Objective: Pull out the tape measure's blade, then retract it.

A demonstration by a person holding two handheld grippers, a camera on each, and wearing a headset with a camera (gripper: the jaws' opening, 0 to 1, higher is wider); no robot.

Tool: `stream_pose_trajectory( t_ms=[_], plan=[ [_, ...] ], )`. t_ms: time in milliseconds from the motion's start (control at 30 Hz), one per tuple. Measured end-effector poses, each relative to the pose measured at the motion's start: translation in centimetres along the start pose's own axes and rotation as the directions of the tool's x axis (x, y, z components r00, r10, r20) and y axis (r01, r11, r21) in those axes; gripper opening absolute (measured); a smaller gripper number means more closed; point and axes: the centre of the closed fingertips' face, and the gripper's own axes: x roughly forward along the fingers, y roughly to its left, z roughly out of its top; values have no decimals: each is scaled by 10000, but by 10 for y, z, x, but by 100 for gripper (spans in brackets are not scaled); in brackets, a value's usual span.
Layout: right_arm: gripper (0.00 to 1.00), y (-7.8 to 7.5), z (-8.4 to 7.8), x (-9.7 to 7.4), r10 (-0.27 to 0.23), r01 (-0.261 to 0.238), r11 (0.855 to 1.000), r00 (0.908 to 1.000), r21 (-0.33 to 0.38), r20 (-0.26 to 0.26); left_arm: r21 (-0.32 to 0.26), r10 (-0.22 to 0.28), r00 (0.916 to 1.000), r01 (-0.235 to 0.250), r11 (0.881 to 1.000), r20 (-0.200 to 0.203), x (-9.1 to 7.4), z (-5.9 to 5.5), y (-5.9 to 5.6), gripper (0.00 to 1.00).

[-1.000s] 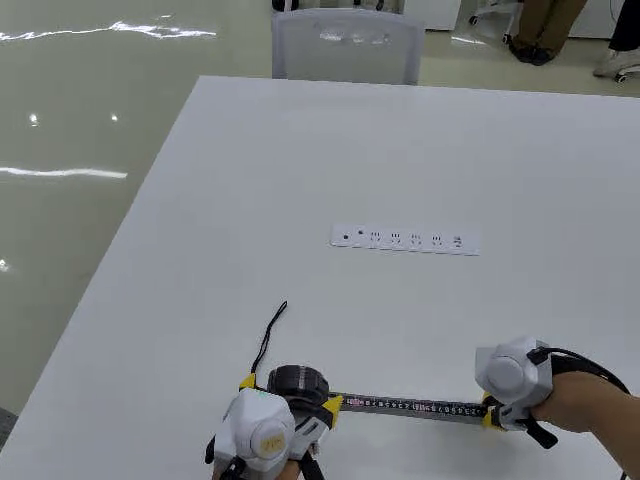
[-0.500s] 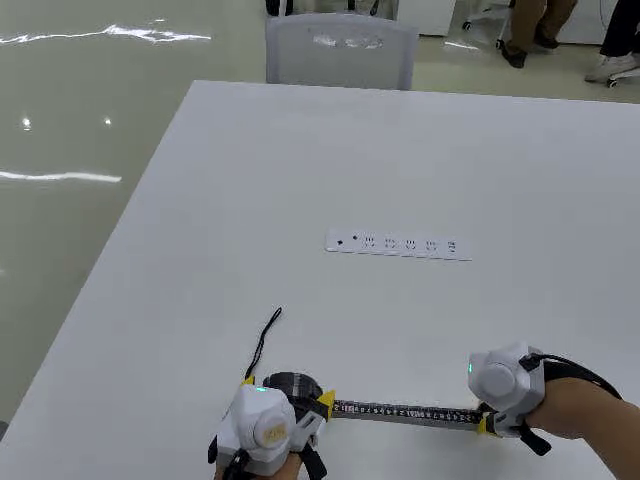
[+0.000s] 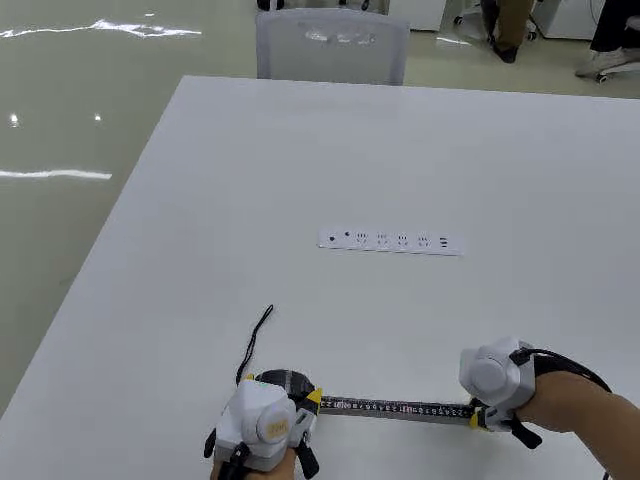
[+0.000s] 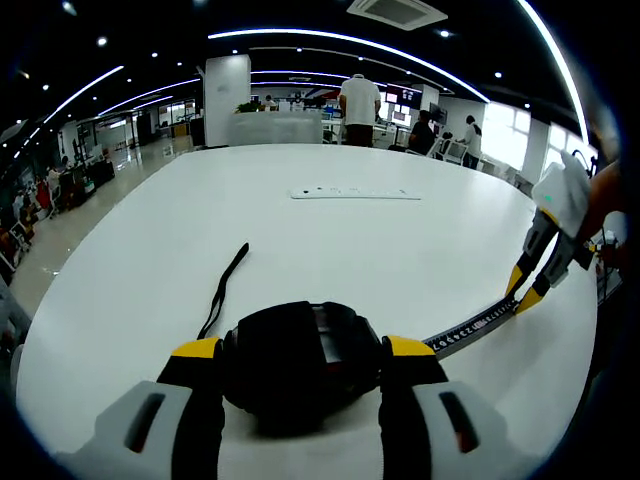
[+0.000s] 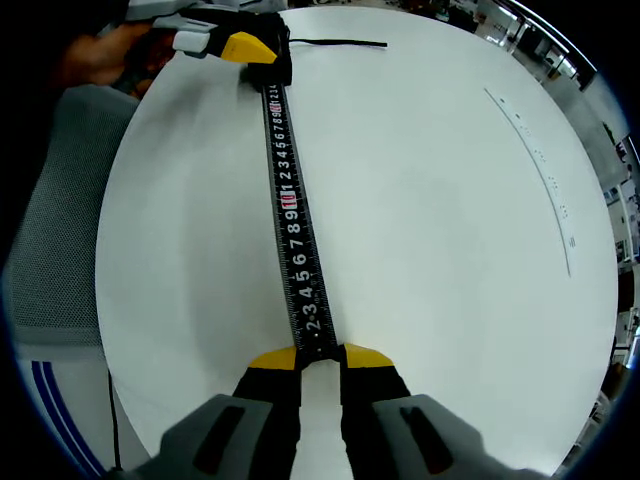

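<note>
Tape measure case (image 3: 287, 381) near the front edge of the white desk (image 3: 350, 160), clamped between the fingers of the left gripper (image 4: 302, 350), black strap (image 3: 255, 340) trailing off it, blade (image 5: 290, 210) extended flat across the desk, its tip pinched by the fingers of the right gripper (image 5: 320, 355), power strip (image 3: 392, 241) farther back.

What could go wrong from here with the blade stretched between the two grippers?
1. The right gripper pinches only the very tip of the blade. A slip there would likely let it snap back toward the case.
2. The left gripper clamps the rounded case by its sides. The pull along the blade may twist it in the jaws or drag it across the table.
</note>
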Motion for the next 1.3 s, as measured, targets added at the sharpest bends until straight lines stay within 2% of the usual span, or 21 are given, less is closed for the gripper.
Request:
stream_pose_trajectory(
  t_ms=[133,333,533,567,633,733,1033,1300],
  plan=[
    [13,1,1,-1,1,-1,10000,10000,-19,39,148,29,9999,-27,9999,-129,5,-5,3,57],
    [13,1,0,-1,34,-38,9998,9998,-218,-179,129,-38,9999,40,9999,-131,4,-3,3,57],
    [13,4,0,-3,28,-27,9995,10000,-324,36,78,-83,9999,83,9999,-90,-1,0,1,56],
    [13,4,1,-2,-13,23,9977,9999,-675,153,67,-88,9999,88,9999,-95,0,-1,2,56],
    [13,8,0,-4,-44,58,9977,9998,-671,216,66,-105,9999,106,9999,-99,2,-2,3,56],
    [13,7,3,-3,-88,107,9982,9995,-597,317,50,-131,9999,132,9999,-112,3,-2,3,56],
    [13,9,14,-2,-12,19,9972,10000,-743,97,65,-152,9998,153,9999,-92,4,-2,3,56],
    [13,7,13,-1,15,-5,9980,9999,-631,154,9,-197,9998,197,9998,-80,3,-1,3,57]
  ],
)
